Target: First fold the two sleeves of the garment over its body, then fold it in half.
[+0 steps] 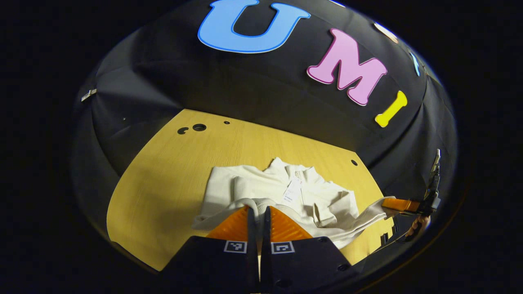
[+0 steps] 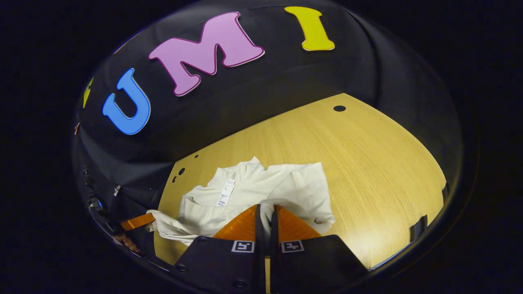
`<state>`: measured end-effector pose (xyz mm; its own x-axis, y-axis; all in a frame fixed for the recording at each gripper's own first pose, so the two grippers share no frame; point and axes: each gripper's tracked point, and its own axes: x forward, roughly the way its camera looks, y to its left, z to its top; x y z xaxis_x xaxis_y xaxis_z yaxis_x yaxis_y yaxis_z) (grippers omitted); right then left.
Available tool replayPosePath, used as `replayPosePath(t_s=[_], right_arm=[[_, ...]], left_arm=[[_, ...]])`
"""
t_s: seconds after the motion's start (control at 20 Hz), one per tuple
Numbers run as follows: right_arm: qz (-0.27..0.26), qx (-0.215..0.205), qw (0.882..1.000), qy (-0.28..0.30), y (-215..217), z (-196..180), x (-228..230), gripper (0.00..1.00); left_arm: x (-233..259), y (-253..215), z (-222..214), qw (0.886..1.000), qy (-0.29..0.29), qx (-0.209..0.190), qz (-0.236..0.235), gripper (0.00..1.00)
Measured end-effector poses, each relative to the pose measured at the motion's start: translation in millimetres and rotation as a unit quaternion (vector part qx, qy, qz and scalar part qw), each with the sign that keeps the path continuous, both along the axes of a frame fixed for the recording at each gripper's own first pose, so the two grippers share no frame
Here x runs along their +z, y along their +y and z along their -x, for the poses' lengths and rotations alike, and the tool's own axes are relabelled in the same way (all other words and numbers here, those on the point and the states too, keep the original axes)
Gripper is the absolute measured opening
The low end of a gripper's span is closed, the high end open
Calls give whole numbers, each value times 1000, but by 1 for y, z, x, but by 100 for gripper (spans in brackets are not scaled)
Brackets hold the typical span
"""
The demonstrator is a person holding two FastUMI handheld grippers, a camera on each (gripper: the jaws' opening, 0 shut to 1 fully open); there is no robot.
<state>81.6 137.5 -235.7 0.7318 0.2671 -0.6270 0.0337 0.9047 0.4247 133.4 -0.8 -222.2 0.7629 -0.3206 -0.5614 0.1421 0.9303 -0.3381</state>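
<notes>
Both sleeves of the white garment (image 1: 282,196) appear already folded over its body; it lies on the table (image 1: 171,179) just ahead of both grippers, hang tag (image 1: 292,191) facing up. Left gripper (image 1: 258,222) is clamped on the near hem, fingers pressed together with cloth pinched between them. Right gripper (image 2: 265,222) is likewise clamped on the hem at the garment's other near corner (cloth visibly bunched in the gap).

Step in hand, as I judge it: the half fold. To do it well, lift both corners evenly, carry them forward away from the grippers toward the collar, keep the hem taut between the two grips so the tucked sleeves do not slide out, and lay edge on edge before letting go.
</notes>
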Motion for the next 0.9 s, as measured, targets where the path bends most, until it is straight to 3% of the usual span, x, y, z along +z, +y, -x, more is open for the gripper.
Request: replayPosePath(t_s=[0.55,0.9], right_arm=[[-6,-21,999,32,-4,-66,-43,9],[27,2,997,77,1,-87,-99,9]], left_arm=[[-40,-4,-74,999,32,19,-9,7],[-86,-11,-106,997,67,24,-38,7]])
